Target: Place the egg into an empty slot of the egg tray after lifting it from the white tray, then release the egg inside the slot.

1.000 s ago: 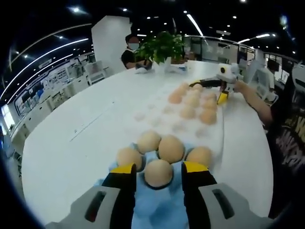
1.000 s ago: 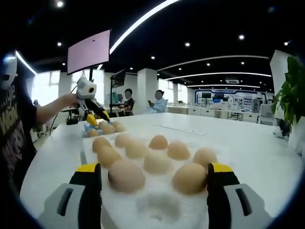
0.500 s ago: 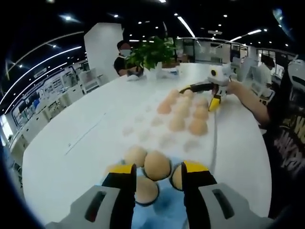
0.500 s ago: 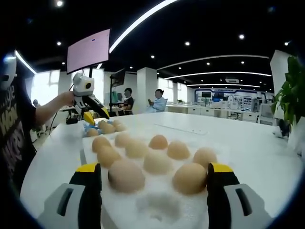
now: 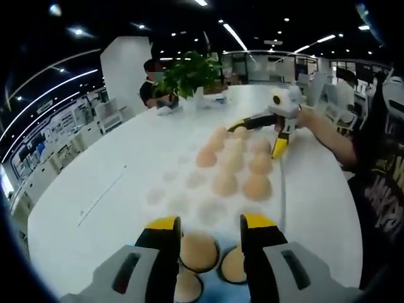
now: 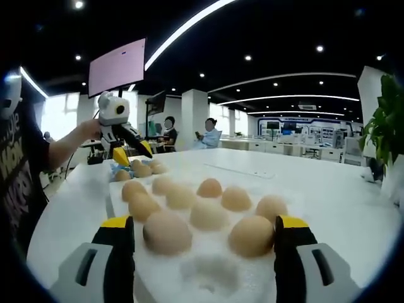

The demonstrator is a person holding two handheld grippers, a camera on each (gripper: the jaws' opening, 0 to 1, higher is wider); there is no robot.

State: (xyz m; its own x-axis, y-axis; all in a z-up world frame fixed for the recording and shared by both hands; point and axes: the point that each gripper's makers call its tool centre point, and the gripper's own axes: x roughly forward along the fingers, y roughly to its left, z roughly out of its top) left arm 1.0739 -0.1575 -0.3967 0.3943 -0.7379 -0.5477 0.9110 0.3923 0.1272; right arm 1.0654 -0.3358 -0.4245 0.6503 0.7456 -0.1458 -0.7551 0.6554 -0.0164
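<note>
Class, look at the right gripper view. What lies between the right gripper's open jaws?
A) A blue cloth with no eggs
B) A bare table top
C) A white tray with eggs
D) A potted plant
C: the right gripper has its jaws wide apart over the white tray, where brown eggs sit in rows.
</note>
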